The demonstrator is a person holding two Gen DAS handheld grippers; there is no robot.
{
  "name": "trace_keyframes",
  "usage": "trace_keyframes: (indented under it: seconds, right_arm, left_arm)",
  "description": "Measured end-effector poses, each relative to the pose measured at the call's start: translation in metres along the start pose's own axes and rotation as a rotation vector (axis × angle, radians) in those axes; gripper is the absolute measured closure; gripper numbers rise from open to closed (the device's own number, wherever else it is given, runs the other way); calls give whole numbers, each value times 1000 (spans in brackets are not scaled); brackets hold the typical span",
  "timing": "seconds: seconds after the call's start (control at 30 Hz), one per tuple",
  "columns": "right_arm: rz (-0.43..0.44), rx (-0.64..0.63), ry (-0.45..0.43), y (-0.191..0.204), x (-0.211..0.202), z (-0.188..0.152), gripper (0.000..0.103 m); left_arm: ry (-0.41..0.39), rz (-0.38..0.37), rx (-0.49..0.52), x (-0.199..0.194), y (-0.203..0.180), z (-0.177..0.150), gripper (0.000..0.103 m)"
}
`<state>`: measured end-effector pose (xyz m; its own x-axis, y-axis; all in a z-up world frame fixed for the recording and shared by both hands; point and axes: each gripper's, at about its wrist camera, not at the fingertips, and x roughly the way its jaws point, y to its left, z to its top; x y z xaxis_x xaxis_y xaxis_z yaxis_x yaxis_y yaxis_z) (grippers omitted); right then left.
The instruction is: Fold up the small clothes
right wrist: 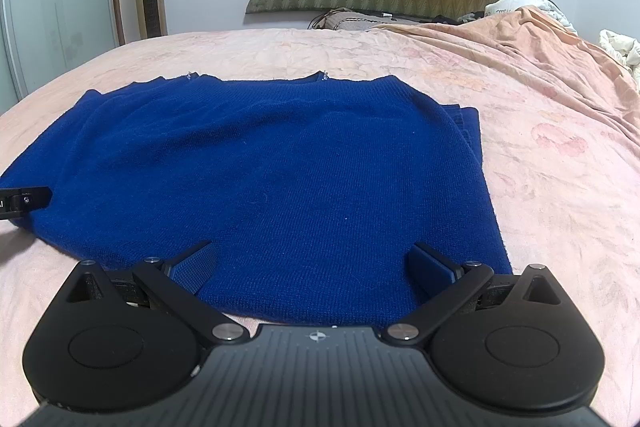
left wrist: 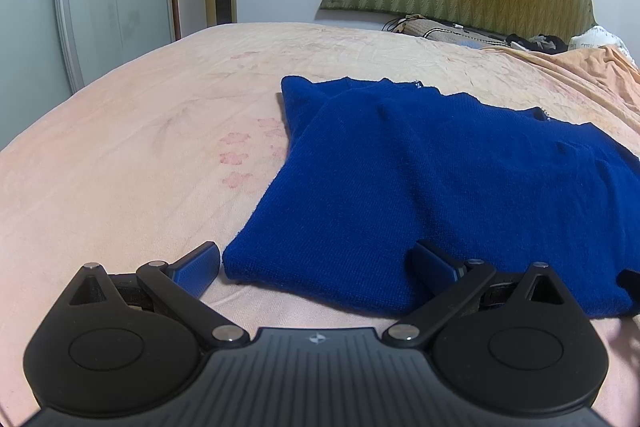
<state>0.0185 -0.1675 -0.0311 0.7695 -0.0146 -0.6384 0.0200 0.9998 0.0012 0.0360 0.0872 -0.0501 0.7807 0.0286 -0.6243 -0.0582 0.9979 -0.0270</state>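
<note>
Blue sweater point(right wrist: 256, 163) flat on pink bedspread point(right wrist: 560, 187), sleeves tucked unseen, left gripper point(left wrist: 316, 263) and right gripper point(right wrist: 312, 261) spread wide, empty.

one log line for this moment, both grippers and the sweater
left gripper: open, at near hem corner | right gripper: open, at near hem | blue sweater: flat on bed, sleeves folded in | grasp: none
</note>
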Motion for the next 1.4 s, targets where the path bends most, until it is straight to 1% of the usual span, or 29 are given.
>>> trace_keyframes:
  seconds: [0.5, 0.6, 0.67, 0.73, 0.77, 0.8, 0.83, 0.9, 0.97, 1.07, 1.13, 1.2, 1.27, 1.3, 1.33, 1.37, 1.4]
  right_arm:
    - [0, 0, 1, 1, 0, 0, 0]
    - [-2, -2, 1, 1, 0, 0, 0]
    - [1, -5, 5, 0, -1, 1, 0]
    - [-7, 2, 10, 1, -7, 6, 1]
    - [-2, -1, -15, 4, -14, 8, 1]
    - [4, -26, -56, 11, -23, 10, 1]
    - [7, -77, -104, 21, -33, 13, 0]
    - [-8, -231, -183, 52, -48, 18, 0]
    - [-21, -356, -216, 84, -54, 19, 0]
    - [20, -501, -214, 131, -52, 14, 1]
    - [17, -571, -197, 156, -48, 7, 1]
    - [6, -655, -198, 179, -44, -2, 1]
    - [-3, -734, -203, 197, -42, -9, 1]
    - [-7, -764, -200, 204, -39, -11, 2]
    - [-5, -780, -194, 213, -36, -11, 3]
    - [3, -792, -186, 218, -33, -11, 3]
    - [11, -802, -179, 223, -29, -10, 3]
  left_arm:
    - [3, 1, 0, 0, 0, 0, 0]
    - [2, -21, 5, -3, 4, 0, 0]
    - [-21, -55, 15, -12, 11, 2, 0]
    - [-85, -77, 68, -22, 20, 10, 0]
    - [-115, -71, 94, -25, 25, 17, 0]
    - [-126, -56, 114, -26, 30, 26, 0]
    - [-125, -49, 132, -23, 35, 37, 0]
    - [-76, -73, 152, -9, 47, 61, 0]
    - [-11, -120, 148, 14, 57, 82, 0]
    - [48, -126, 148, 41, 63, 99, 0]
    - [87, -157, 153, 55, 64, 107, 0]
    - [127, -239, 138, 67, 65, 114, 0]
    - [191, -331, 108, 83, 68, 120, 0]
    - [224, -379, 86, 91, 69, 122, 0]
    - [263, -443, 52, 102, 71, 124, 0]
    - [298, -487, 21, 111, 73, 125, 0]
    - [326, -512, -19, 120, 74, 126, 0]
